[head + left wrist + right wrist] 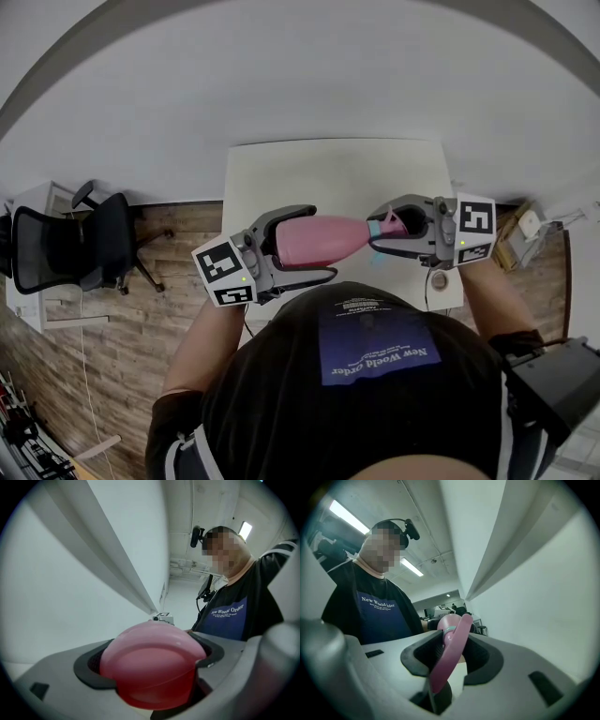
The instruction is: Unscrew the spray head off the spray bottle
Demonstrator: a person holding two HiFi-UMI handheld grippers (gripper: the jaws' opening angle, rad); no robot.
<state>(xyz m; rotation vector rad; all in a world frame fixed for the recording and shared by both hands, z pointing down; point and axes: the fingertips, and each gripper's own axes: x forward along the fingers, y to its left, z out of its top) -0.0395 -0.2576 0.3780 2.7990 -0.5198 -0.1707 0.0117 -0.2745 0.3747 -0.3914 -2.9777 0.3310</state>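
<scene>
A pink spray bottle [314,240] hangs level in the air over the white table [281,178], in front of the person's chest. My left gripper [319,244] is shut on its body; the left gripper view shows the bottle's round base [152,667] wedged between the dark pads [89,667]. The pink spray head [389,225] sits at the neck behind a teal collar [374,229]. My right gripper [380,232] is shut on that head. In the right gripper view the pink trigger [450,653] stands between the jaws, with the collar [449,630] beyond it.
A black office chair [75,248] stands on the wood floor at the left. A small round object [439,279] lies at the table's near right corner. The person's body fills the bottom of the head view.
</scene>
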